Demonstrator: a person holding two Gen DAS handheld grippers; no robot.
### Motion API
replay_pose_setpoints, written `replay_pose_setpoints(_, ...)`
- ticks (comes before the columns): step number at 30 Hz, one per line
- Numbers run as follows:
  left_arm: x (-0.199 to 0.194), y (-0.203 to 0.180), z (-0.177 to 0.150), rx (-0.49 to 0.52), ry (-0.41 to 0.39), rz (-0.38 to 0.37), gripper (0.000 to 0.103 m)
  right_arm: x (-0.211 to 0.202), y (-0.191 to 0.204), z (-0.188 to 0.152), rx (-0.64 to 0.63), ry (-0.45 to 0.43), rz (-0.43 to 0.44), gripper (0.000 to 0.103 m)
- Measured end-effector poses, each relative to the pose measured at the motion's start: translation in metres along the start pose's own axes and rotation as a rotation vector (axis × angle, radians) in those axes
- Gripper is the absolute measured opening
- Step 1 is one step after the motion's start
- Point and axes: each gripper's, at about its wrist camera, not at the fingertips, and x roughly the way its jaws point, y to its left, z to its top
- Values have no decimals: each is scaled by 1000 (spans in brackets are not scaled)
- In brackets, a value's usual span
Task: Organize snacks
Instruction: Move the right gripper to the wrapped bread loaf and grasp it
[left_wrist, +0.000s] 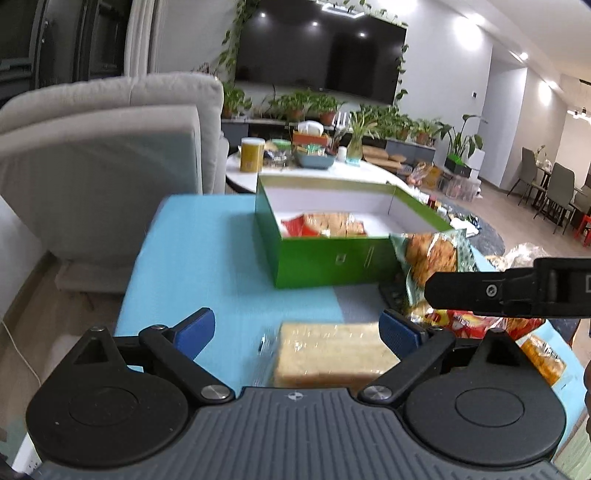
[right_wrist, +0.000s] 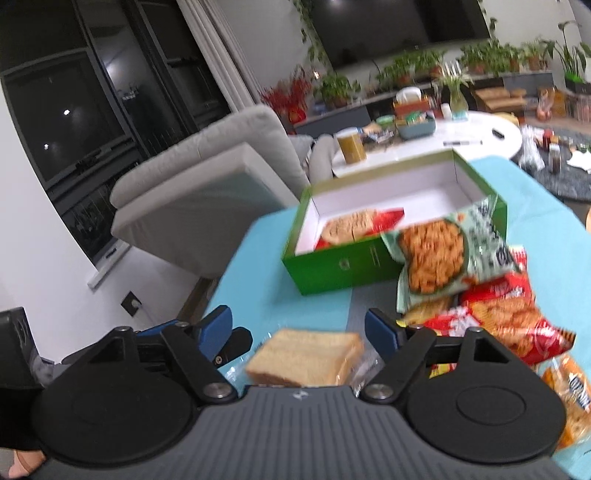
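Several snack bags (right_wrist: 480, 295) beside green box (right_wrist: 343, 273)

My left wrist view sits low over the table (left_wrist: 192, 236), facing the green box (left_wrist: 332, 262) squarely, near. My right wrist view looks from further right, tilted. Both share box (right_wrist: 343, 266), wrapped bread (right_wrist: 306, 358), snack bags (right_wrist: 436, 258), sofa, TV wall.

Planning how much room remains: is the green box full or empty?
Mostly empty: the green box holds one red snack packet; white floor shows.
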Motion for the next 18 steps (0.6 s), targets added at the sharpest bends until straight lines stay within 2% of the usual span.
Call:
replay_pose_setpoints(10,22,18,-12,-64,73,-20,94,17,-15,-14,109,121,-39,53)
replay_pose_setpoints(18,31,23,-18,-88,125,-89,94,29,-22,-17,183,192,-61,53)
